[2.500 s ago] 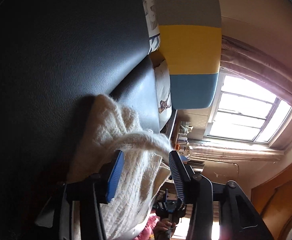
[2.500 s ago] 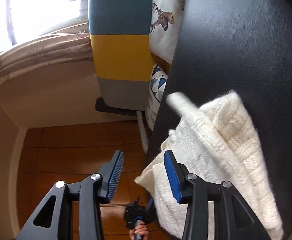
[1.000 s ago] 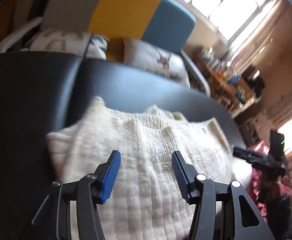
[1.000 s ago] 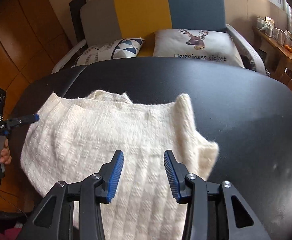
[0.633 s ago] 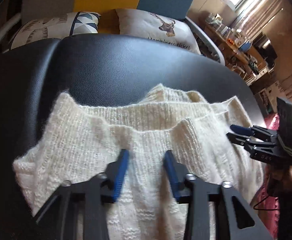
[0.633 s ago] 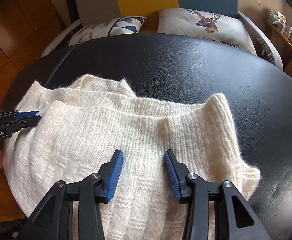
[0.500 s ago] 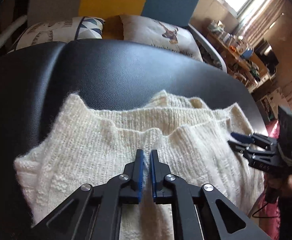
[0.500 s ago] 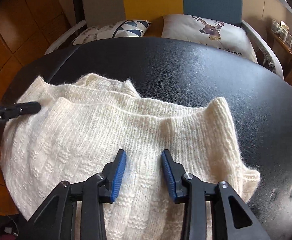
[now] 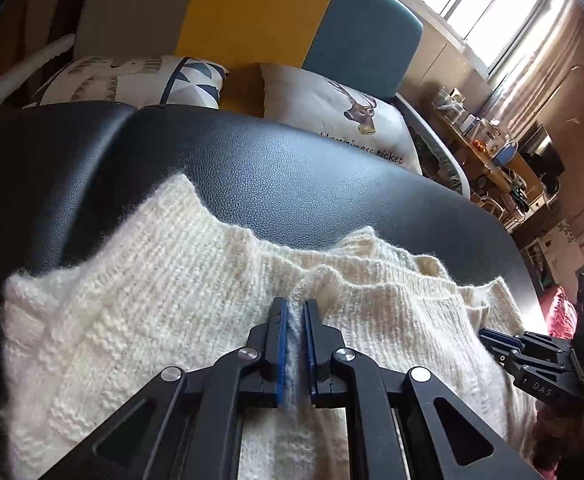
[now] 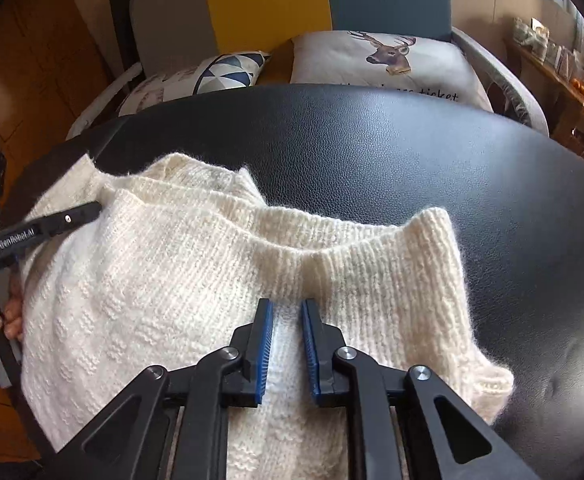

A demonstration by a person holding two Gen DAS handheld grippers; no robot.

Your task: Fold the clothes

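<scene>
Cream knit sweater [image 9: 164, 320] lies on the black padded surface [image 9: 292, 184], pinched by both grippers.

The left gripper [image 9: 293, 322] is clenched on a raised ridge of knit near the ribbed edge, cloth bunched between its blue pads. The right gripper [image 10: 286, 320] has a fold of the same sweater between its pads and grips it, though its jaws are easing apart. Ahead of both claws the ribbed edge rests on the surface. Beyond stand a deer-print cushion [image 10: 383, 64], a triangle-print cushion [image 10: 212, 76] and a grey, yellow and blue chair back [image 9: 292, 20].
</scene>
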